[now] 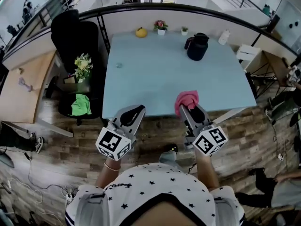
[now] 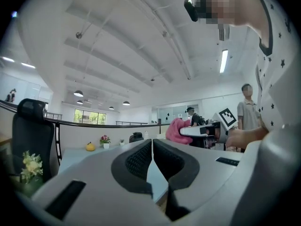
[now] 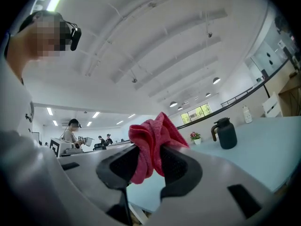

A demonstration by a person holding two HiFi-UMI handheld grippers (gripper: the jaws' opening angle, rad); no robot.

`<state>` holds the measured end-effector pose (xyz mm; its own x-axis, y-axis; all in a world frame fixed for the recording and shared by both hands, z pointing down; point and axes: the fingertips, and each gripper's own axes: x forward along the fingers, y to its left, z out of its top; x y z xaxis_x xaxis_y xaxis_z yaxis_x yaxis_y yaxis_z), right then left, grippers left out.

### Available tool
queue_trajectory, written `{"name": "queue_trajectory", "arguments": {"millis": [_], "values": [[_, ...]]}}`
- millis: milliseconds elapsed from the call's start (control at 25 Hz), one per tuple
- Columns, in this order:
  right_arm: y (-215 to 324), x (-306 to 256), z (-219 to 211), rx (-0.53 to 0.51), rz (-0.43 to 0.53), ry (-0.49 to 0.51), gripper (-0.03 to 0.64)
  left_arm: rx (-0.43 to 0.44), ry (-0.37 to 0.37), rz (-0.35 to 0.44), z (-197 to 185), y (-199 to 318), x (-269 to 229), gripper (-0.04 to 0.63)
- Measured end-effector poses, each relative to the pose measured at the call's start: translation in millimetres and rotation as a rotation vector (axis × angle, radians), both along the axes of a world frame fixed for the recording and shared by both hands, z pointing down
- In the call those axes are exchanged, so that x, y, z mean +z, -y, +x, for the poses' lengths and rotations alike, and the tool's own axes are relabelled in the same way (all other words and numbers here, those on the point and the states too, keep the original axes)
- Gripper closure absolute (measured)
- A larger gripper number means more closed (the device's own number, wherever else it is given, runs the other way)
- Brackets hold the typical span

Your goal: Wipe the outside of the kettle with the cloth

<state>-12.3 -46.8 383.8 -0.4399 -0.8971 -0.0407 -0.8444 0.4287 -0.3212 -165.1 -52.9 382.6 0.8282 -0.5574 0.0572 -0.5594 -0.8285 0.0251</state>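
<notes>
Person stands at the near edge of a pale blue table (image 1: 141, 79), a gripper in each hand, both held low over the table's front edge.

Right gripper (image 1: 187, 109) — jaws pinched on a pink cloth (image 3: 150, 142). The cloth is bunched up; most of it sticks out above the jaw tips and a fold hangs down between them.

Left gripper (image 2: 152, 149) — jaws pressed nearly together, only a thin slit showing, nothing in it. It sits level with the right gripper, apart from it, tips pointing toward the table.

Kettle (image 1: 197, 46) — dark, upright, lid on, handle facing the left side of the head view. It stands at the far right part of the table, well apart from both grippers and the cloth.

Along the far edge: a yellow object (image 1: 140, 32), a small potted flower (image 1: 161, 26), a white bottle (image 1: 224, 36) just right of the kettle.

Black chair (image 1: 75, 36) to the left of the table, a green cloth (image 1: 81, 105) on its seat.
</notes>
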Motion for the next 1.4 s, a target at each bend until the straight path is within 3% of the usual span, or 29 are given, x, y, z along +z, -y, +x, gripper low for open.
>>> {"name": "queue_trajectory", "arguments": {"millis": [360, 800, 1400], "values": [[61, 2, 85, -0.072, -0.013, 0.032, 0.488, -0.101, 0.024, -0.017, 76, 47, -5, 0.563], [103, 14, 174, -0.053, -0.033, 0.008, 0.488, -0.125, 0.026, 0.003, 158, 84, -6, 0.563], [177, 39, 195, 0.033, -0.11, -0.065, 0.488, -0.142, 0.031, -0.002, 159, 137, -1, 0.563]]}}
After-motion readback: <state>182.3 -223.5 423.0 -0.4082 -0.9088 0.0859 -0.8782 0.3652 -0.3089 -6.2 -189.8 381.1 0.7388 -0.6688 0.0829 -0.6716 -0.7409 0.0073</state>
